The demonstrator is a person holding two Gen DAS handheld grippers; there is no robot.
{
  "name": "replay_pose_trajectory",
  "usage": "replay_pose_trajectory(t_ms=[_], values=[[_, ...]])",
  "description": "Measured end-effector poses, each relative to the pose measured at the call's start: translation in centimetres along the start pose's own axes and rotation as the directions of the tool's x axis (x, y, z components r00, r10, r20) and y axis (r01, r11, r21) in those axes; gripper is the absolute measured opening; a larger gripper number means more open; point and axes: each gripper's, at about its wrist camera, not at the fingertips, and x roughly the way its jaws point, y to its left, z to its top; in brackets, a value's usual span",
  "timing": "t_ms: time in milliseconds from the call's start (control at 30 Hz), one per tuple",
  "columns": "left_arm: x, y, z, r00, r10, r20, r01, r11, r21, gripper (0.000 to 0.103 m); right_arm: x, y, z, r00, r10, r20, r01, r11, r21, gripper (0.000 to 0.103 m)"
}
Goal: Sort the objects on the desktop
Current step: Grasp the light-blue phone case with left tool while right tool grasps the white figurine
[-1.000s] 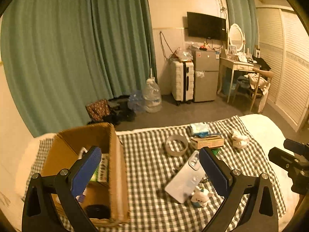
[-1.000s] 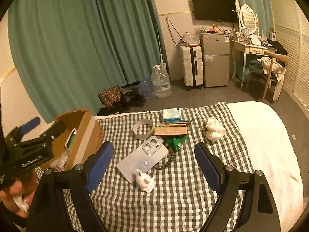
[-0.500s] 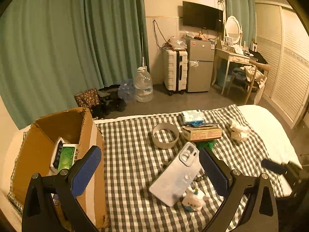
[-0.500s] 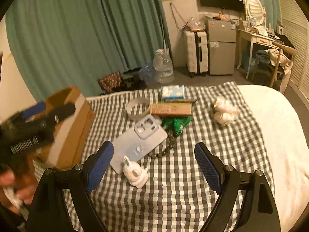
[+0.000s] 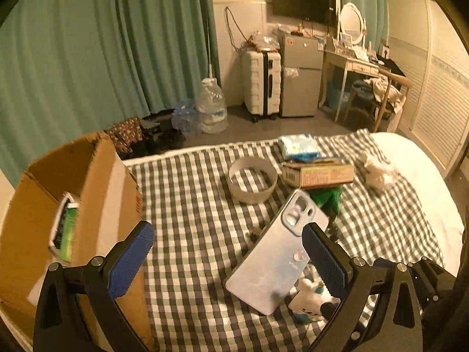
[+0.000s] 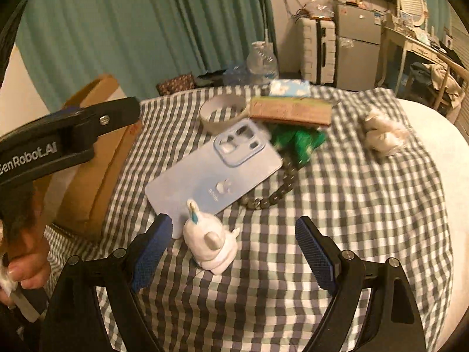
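While both tongs hang spread and empty above the checked cloth (image 6: 366, 205) on the bed (image 5: 425, 182), the things to sort lie scattered across it. The left tongs (image 5: 225, 261) hover between the box (image 5: 96, 205) and the phone case (image 5: 278, 252); the right tongs (image 6: 231, 252) sit low over the near part of the cloth, with the unicorn figure (image 6: 211, 243) just ahead of the gap between their pads.

The cardboard box stands at the bed's left edge, open at the top, with a green-and-white pack (image 5: 66, 226) inside against its wall. The pale blue phone case lies face down near the middle, its near corner touching or just beside the figure. A bead string (image 6: 275, 187) curls from under the case's right side, beside a green packet (image 6: 302, 140). Toward the far edge lie a tape ring (image 5: 252, 179), a flat carton (image 5: 319, 173) touching the ring in the right view, and a blue tissue pack (image 5: 297, 146) behind the carton. A white crumpled wad (image 5: 378, 170) sits apart toward the right edge.
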Motion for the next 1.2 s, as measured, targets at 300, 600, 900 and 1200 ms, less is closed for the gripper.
replay_pose_trajectory(t_ms=[300,600,900,1200], values=[[2.8,0.6,-1.2,0.998,-0.017,-0.065,0.016,1.000,-0.003,0.103,3.8,0.8,-1.5,0.998,0.011,-0.065,-0.011,1.000,-0.010,0.086],[5.3,0.8,-2.5,0.993,-0.043,-0.108,0.045,0.999,0.020,0.103,5.6,0.8,-2.0,0.995,0.029,-0.096,-0.029,1.000,0.007,0.069],[6.4,-0.4,-3.8,0.989,-0.053,-0.139,0.063,0.996,0.067,0.103,4.7,1.2,-2.0,0.997,-0.033,-0.074,0.029,0.998,-0.047,0.055],[6.8,-3.3,-5.9,0.984,-0.087,-0.157,0.108,0.986,0.128,0.072,2.3,-4.0,-1.0,0.992,-0.118,-0.049,0.122,0.989,0.086,0.055]])
